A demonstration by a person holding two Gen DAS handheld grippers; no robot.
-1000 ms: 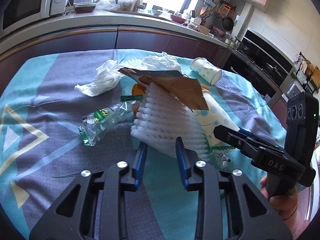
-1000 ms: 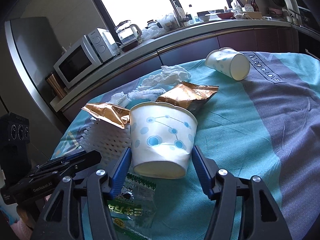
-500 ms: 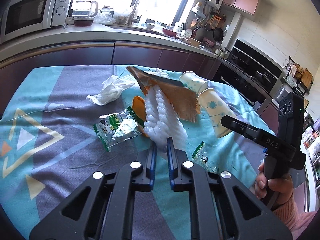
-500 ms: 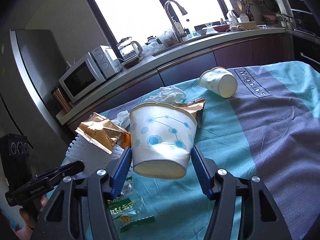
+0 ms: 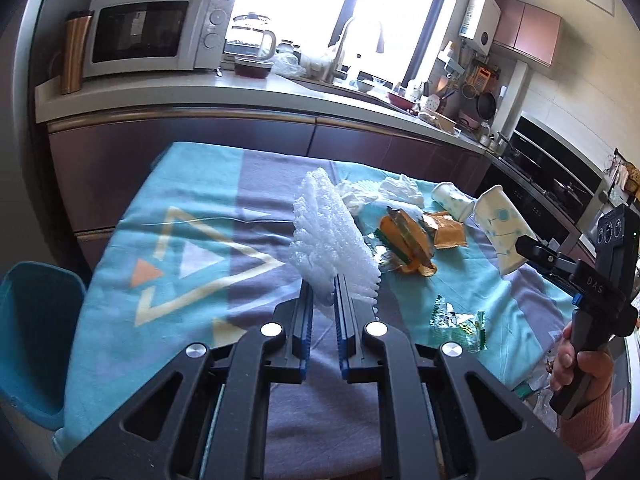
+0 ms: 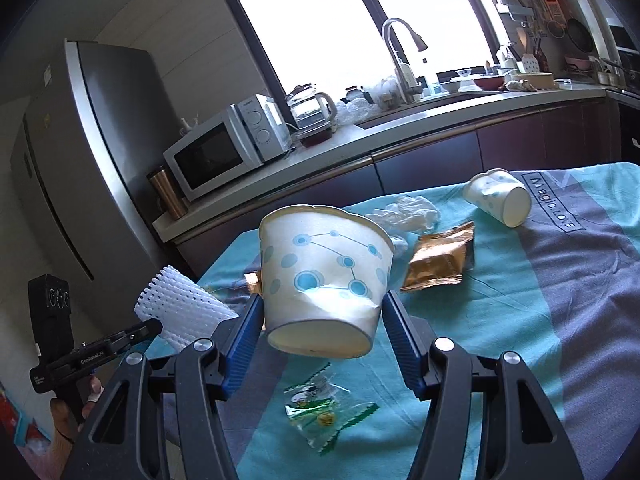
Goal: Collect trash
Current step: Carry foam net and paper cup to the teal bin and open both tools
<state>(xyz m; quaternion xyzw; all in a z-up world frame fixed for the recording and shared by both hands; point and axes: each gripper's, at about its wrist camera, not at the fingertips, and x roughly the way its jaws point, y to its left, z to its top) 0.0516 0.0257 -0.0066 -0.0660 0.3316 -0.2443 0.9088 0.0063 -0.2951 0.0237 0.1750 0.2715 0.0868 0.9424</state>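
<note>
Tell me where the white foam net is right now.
The white foam net is pinched in the left gripper, lifted above the tablecloth, left of the snack wrappers.

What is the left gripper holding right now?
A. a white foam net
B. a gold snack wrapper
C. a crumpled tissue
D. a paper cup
A: the left gripper is shut on the white foam net, lifted above the tablecloth.

Sitting in view: 2 paper cups (image 6: 325, 276) (image 6: 498, 198), 1 white foam net (image 5: 330, 240), 2 gold snack wrappers (image 5: 448, 229) (image 5: 408, 240), 1 green clear wrapper (image 6: 320, 408), 1 crumpled tissue pile (image 5: 396, 190), 1 blue bin (image 5: 36, 340).
</note>
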